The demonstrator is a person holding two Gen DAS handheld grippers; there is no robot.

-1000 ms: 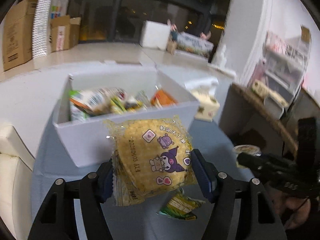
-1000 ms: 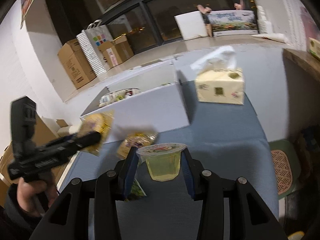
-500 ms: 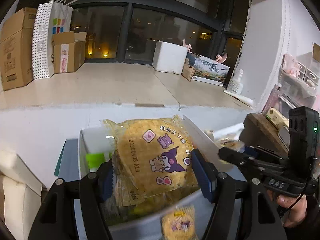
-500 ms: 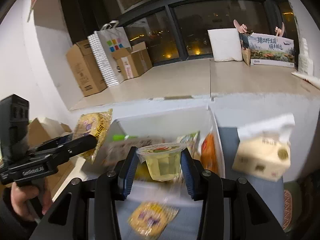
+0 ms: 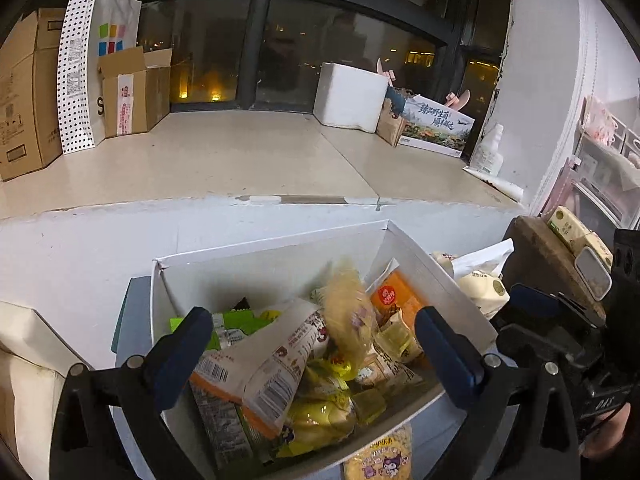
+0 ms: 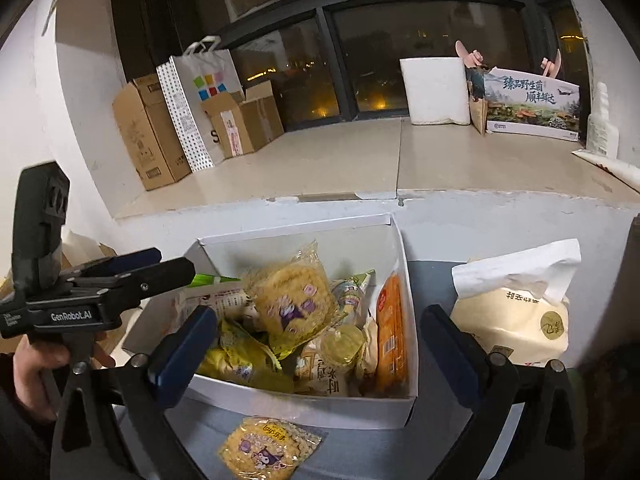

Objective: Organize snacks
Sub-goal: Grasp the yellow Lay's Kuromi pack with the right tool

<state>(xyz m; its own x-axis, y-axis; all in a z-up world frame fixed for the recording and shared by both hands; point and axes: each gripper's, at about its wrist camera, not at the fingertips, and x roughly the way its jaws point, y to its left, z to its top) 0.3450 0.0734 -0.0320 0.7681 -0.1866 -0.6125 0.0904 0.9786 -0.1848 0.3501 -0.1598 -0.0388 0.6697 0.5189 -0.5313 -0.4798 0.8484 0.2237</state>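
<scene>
My left gripper (image 5: 316,344) hangs over the white box (image 5: 272,242), its jaws opening wide with nothing pressed between them. The yellow cracker packet (image 5: 350,312) is blurred as it drops onto the snack pile below. In the right wrist view the same packet (image 6: 296,300) lies tilted on the heap. My right gripper (image 6: 316,348) is also opening over the white box (image 6: 320,408). The clear jelly cup (image 6: 344,340) lies among the snacks beneath it. The left gripper (image 6: 176,265) reaches in from the left, and the right gripper (image 5: 520,318) from the right.
A second yellow cracker packet (image 6: 268,448) lies on the blue-grey table (image 6: 432,284) in front of the box. A tissue pack (image 6: 516,312) stands right of the box. Behind is a ledge with cardboard boxes (image 6: 148,132), a paper bag (image 6: 196,100) and a foam box (image 6: 436,92).
Both grippers travelled from the table to above the box, then opened wide. The cracker packet left the left jaws and the jelly cup left the right jaws; both fell into the box.
</scene>
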